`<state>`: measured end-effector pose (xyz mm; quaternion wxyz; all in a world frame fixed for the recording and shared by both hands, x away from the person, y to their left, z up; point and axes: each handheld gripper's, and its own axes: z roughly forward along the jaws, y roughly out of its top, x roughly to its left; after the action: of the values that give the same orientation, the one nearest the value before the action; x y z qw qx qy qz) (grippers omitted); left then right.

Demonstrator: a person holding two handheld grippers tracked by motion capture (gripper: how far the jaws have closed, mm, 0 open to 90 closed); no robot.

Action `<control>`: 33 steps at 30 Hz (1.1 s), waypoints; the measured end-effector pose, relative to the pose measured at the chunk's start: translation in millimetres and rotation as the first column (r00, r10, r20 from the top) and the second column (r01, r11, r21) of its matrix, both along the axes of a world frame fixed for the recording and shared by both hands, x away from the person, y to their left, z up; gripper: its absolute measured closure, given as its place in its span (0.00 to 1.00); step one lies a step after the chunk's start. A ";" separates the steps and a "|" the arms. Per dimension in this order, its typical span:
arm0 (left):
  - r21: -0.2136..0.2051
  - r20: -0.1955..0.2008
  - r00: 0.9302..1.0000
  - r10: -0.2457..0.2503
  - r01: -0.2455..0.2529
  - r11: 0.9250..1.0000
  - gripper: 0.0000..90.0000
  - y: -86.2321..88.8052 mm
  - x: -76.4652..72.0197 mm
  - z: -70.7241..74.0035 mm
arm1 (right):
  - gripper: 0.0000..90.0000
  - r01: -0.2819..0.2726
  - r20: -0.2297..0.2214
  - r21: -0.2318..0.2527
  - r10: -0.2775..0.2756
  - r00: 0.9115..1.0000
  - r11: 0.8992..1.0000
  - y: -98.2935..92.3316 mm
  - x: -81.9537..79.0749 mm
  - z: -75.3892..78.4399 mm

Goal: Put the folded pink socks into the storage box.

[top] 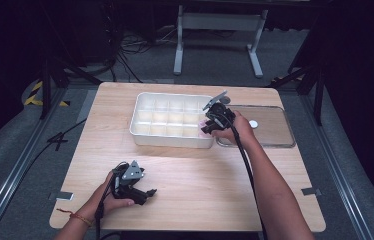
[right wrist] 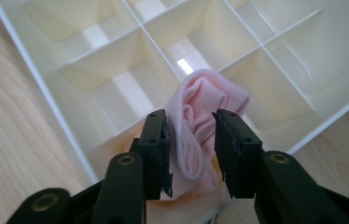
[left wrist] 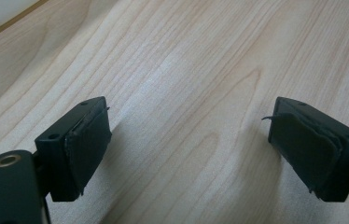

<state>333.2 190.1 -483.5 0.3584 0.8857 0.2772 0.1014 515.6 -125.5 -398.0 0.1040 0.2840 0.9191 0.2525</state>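
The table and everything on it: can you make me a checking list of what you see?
Surface: wooden table, bare in front.
Job's things: white divided tray; pink rolled cloth over a near corner compartment.
Clutter: clear lid right of the tray.
Grippers: right gripper jaws around the cloth; left gripper open over bare wood.
Cables: black cable along the right forearm; more on the floor.
Surroundings: grey floor, metal stand, dark room.

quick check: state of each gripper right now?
Left gripper: open, nothing between its jaws, over bare table.
Right gripper: closed on a pink cloth at the tray.
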 end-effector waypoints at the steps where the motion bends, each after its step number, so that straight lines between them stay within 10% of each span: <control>1: 0.001 0.000 1.000 0.001 -0.001 1.000 0.14 0.0 -0.1 0.0 | 0.81 -0.003 -0.009 -0.008 0.003 1.000 1.000 1.0 0.5 -2.5; 15: 0.000 0.000 1.000 0.000 0.000 1.000 0.15 0.0 0.0 0.0 | 0.92 -0.063 -0.063 -0.109 0.057 0.996 0.992 11.5 2.6 -12.3; 33: 0.006 -0.001 1.000 -0.001 0.001 1.000 0.15 0.2 0.0 0.2 | 0.93 -0.031 -0.199 -0.166 -0.003 0.980 0.986 22.0 17.8 -24.8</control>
<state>333.2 190.3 -483.3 0.3558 0.8869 0.2766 0.1014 533.4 -103.5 -422.7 0.0335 0.2916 0.9449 0.1451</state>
